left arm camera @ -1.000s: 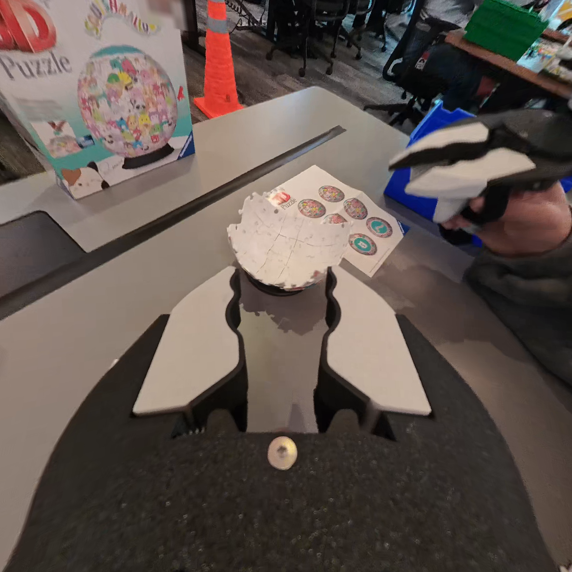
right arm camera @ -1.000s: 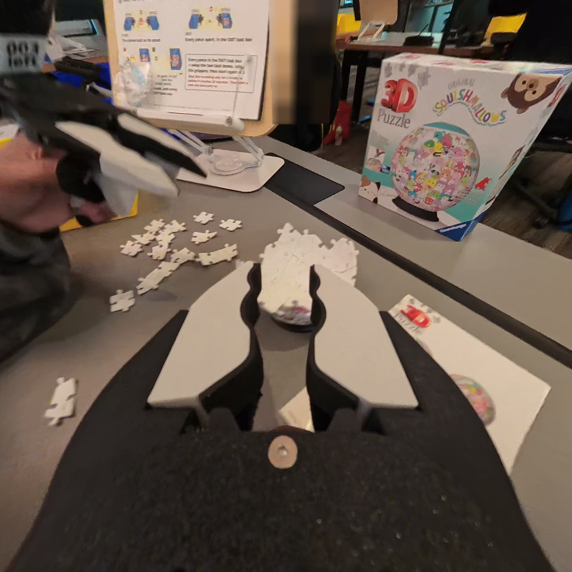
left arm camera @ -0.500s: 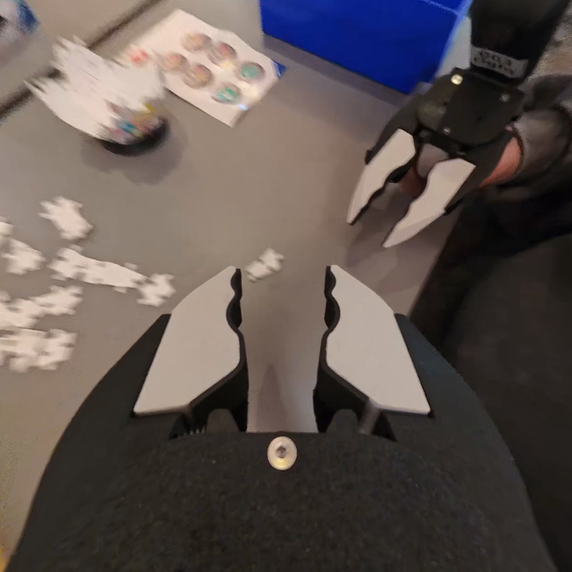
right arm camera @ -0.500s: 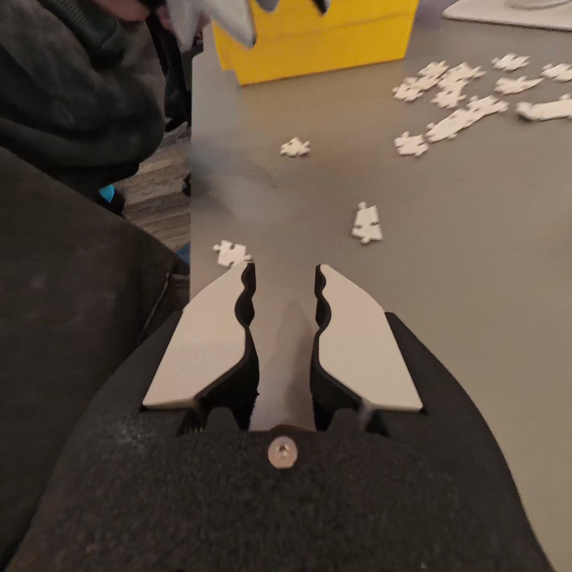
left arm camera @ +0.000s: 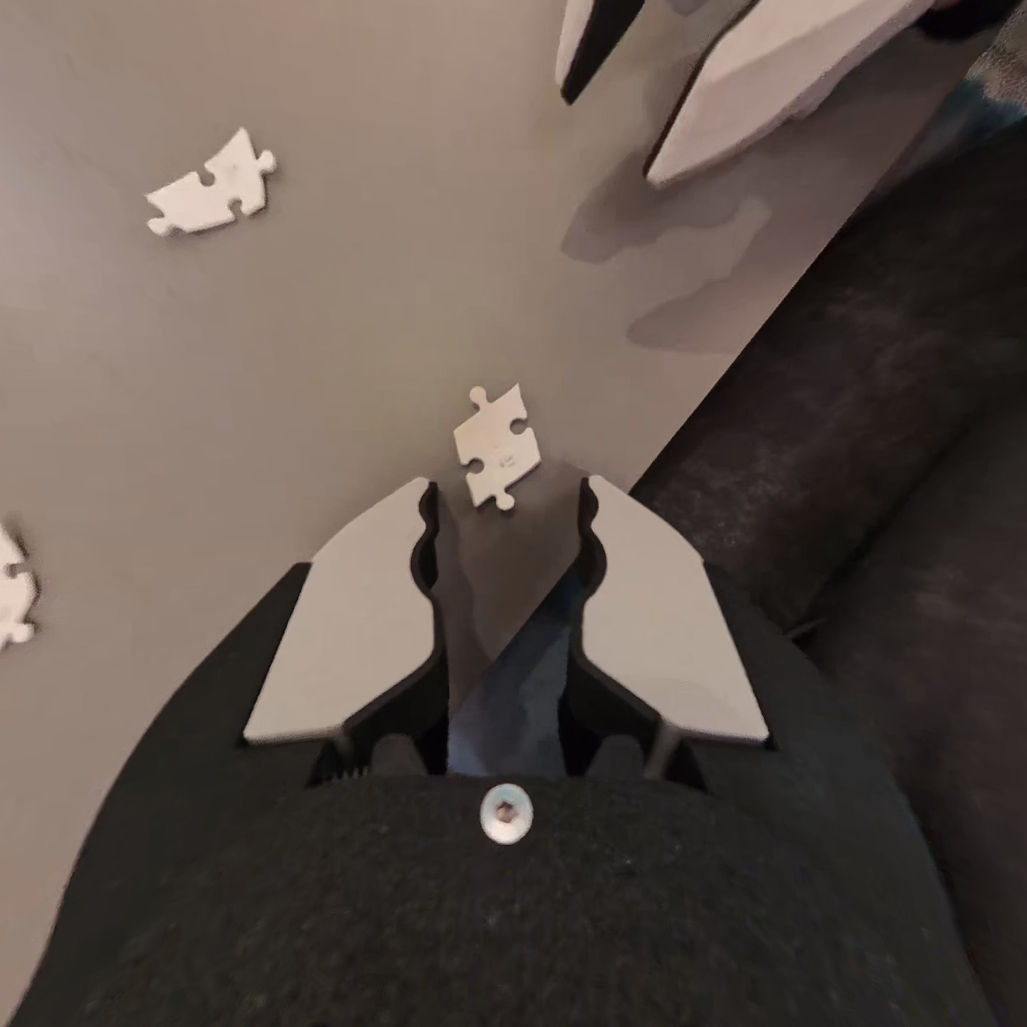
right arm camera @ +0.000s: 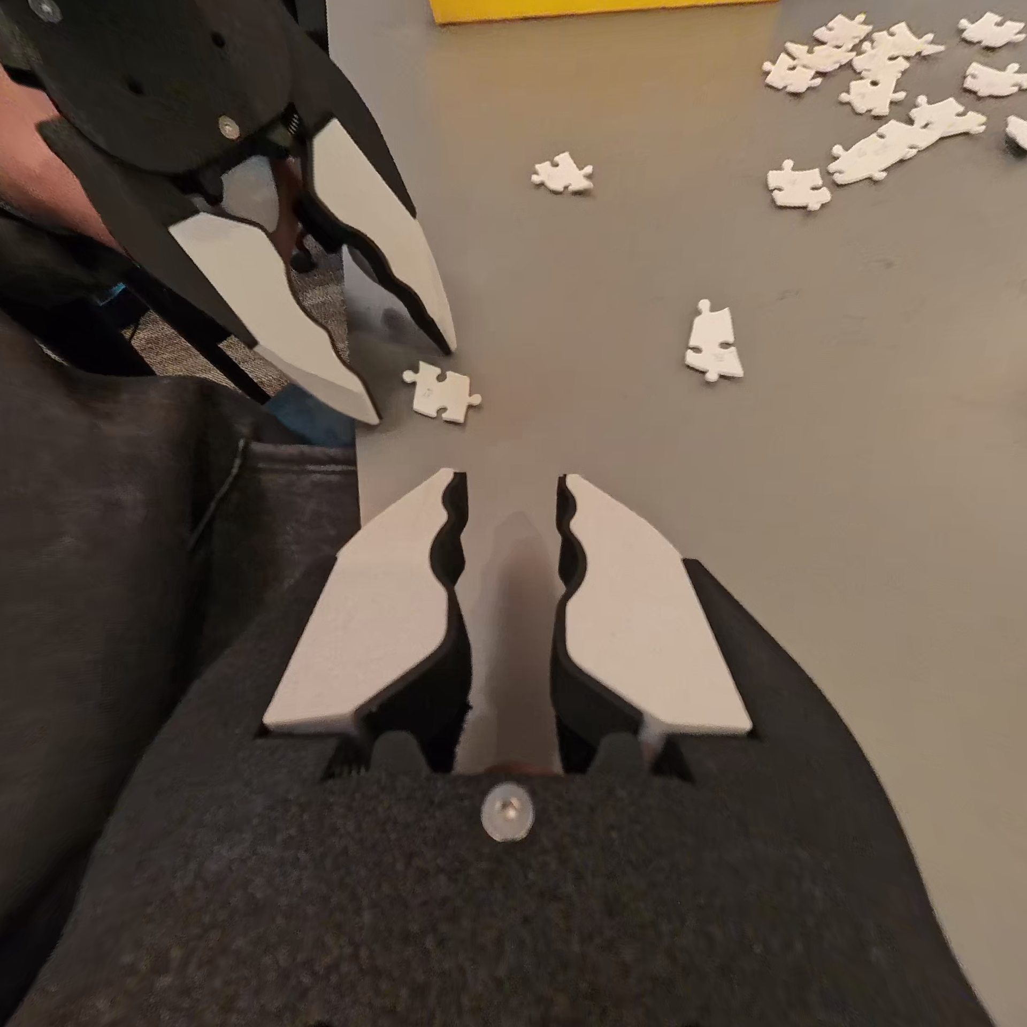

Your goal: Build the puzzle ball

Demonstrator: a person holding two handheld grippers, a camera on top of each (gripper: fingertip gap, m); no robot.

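Note:
A single white puzzle piece [left arm camera: 496, 447] lies face down on the grey table [left arm camera: 333, 311], close to its near edge. My left gripper [left arm camera: 507, 489] is open and empty, with its tips just short of that piece. In the right wrist view the left gripper [right arm camera: 410, 382] points down beside the same piece [right arm camera: 442, 392]. My right gripper [right arm camera: 508, 480] is open and empty, a little nearer than the piece, low over the table. It also shows at the top of the left wrist view [left arm camera: 611, 139]. The puzzle ball is out of view.
A joined pair of pieces [right arm camera: 714, 347] lies to the right, and another piece [right arm camera: 561, 172] lies farther off. Several loose pieces [right arm camera: 889, 83] lie at the back right. A yellow box [right arm camera: 583, 8] stands at the far edge. A person's dark clothing [right arm camera: 139, 528] lies along the table edge. Across from one pair of fingers to the other is roughly 10 cm.
Both grippers swung away from the half-built ball and dropped toward the table's near edge. The left gripper has closed in on the single piece. Both stayed open.

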